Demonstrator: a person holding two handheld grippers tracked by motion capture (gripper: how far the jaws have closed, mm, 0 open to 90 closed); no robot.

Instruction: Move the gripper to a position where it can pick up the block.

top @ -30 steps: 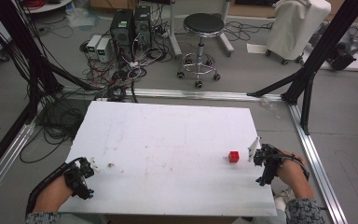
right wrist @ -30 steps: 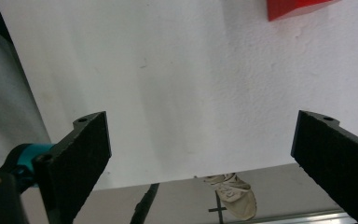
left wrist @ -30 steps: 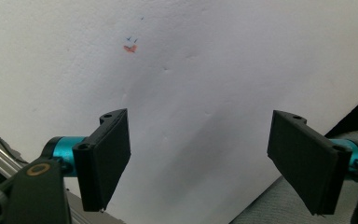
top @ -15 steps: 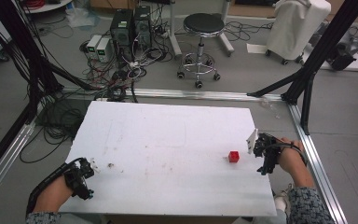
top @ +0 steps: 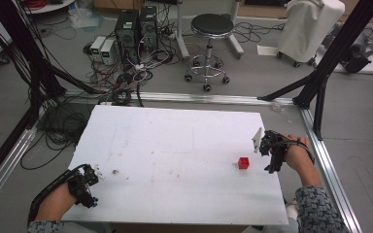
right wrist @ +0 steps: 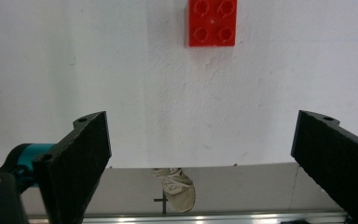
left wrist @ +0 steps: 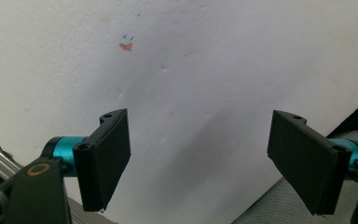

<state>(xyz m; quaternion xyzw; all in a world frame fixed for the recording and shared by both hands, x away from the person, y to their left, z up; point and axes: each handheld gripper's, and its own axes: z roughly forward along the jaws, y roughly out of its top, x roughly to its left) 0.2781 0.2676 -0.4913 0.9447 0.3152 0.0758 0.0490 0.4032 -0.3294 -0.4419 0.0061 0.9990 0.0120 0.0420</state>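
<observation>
The brick sits top centre, ahead of the spread right gripper, which is nearer; the left gripper is also spread.

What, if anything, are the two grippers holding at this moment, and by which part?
Nothing is held. The left gripper and the right gripper both have their jaws wide open and empty; the red brick lies untouched on the white table.

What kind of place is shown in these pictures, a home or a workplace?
Most likely a research lab: a white foam-board table inside a black metal frame, black desktop computers with tangled cables on the grey floor, and a round black rolling stool.
</observation>
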